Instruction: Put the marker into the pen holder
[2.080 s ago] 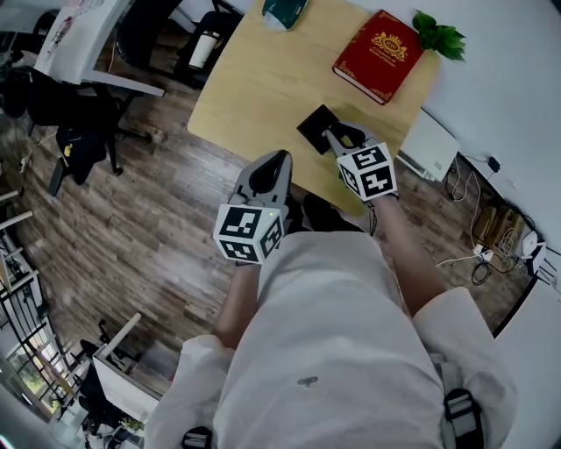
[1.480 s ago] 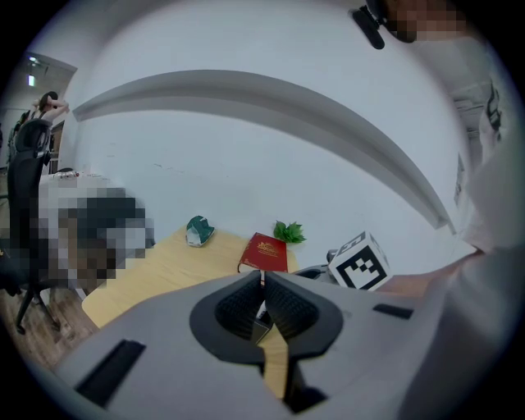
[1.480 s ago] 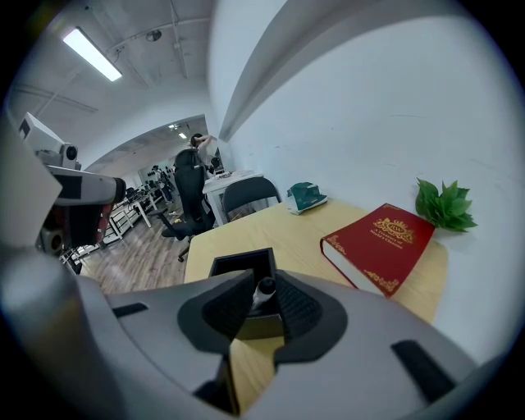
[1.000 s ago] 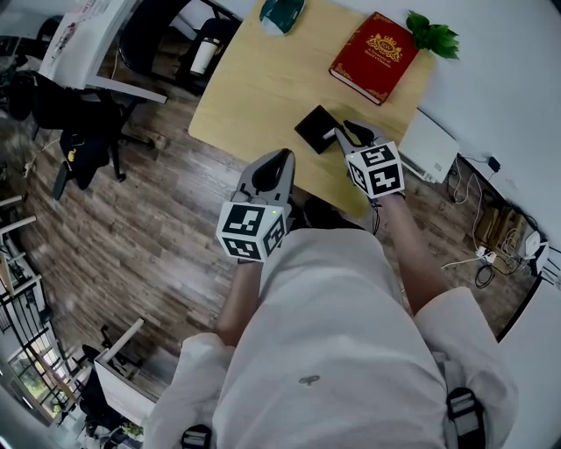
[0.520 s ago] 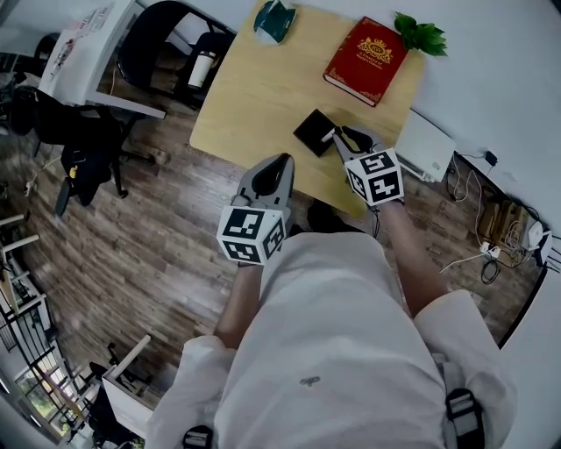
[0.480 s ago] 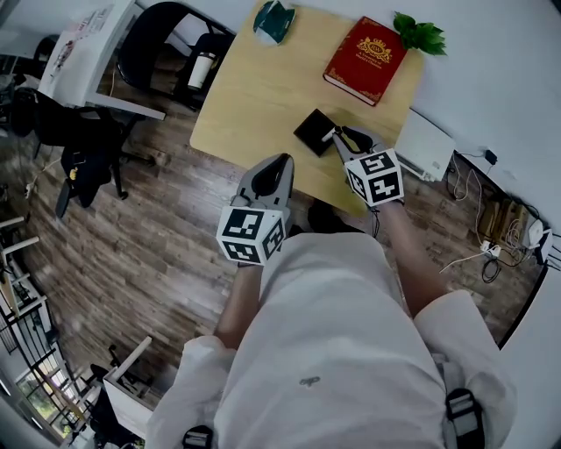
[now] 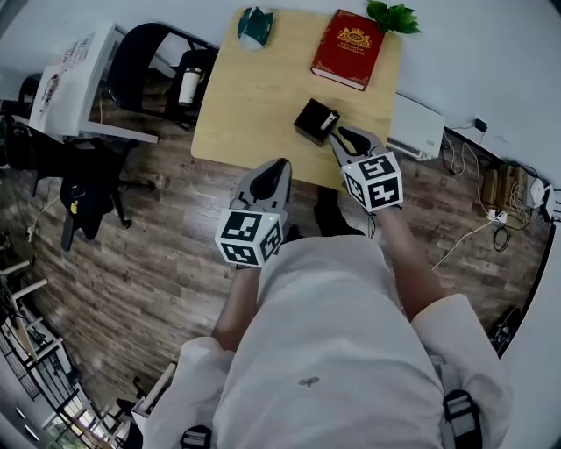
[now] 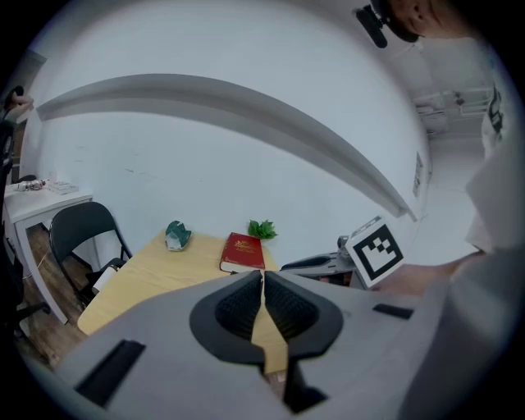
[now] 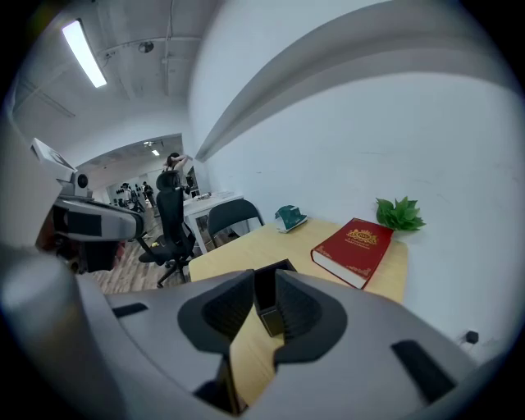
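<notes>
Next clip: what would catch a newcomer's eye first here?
The two grippers with their black-and-white marker cubes stand out: the left gripper, shut, by the wooden table's near edge, and the right gripper, jaws slightly apart and empty, just short of the black pen holder. Next comes the red book at the far edge, beside a green plant.

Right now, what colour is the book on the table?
The book is red with a gold emblem, clearest in the right gripper view.
</notes>
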Motion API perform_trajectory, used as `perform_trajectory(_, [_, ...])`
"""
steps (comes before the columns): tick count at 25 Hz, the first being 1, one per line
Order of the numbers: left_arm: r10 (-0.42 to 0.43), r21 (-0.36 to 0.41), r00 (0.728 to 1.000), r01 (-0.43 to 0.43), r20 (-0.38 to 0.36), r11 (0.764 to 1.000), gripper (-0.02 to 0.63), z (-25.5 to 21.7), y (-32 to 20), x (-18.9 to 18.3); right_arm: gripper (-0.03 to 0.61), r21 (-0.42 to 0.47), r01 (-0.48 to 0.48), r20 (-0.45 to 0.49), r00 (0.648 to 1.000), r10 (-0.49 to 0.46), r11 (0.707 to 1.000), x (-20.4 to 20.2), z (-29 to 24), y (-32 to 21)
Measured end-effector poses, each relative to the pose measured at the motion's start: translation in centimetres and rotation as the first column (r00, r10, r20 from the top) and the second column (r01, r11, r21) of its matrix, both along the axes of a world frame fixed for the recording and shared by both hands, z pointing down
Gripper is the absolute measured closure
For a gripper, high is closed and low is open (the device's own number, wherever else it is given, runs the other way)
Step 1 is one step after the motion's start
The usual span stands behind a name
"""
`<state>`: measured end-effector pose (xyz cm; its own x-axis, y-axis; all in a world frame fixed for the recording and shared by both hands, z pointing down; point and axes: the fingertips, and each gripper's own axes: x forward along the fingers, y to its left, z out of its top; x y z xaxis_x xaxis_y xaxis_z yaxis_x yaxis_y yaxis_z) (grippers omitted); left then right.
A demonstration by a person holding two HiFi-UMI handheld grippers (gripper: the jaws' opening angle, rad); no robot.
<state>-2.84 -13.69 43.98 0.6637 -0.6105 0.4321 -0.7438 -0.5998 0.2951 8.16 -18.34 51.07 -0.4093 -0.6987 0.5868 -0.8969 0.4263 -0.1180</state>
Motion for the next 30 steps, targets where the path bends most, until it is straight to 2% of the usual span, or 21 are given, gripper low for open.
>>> perform_trajectory(15, [0.171, 0.016, 0.985, -0.17, -0.018, 0.985, 0.598, -0.6, 7.5, -5.5, 0.514, 0.048, -0.146, 0.002, 0.989, 0.146, 0.988, -5.9, -3.1, 11.0])
perform_trajectory(25, [0.223, 0.027, 0.974, -0.223, -0.029, 0.975, 0.598, -0.6, 11.5, -8.1, 0.54, 0.105, -0.176, 0.03, 0.984, 0.174, 0.979, -9.9, -5.0, 15.9])
perform_trajectory(30, [0.242, 0.042, 0.969, -0.241, -0.036, 0.97, 0.598, -1.2, 11.9, -8.5, 0.549, 0.143, -0.176, 0.043, 0.984, 0.172, 0.974, -11.0, -6.7, 16.8])
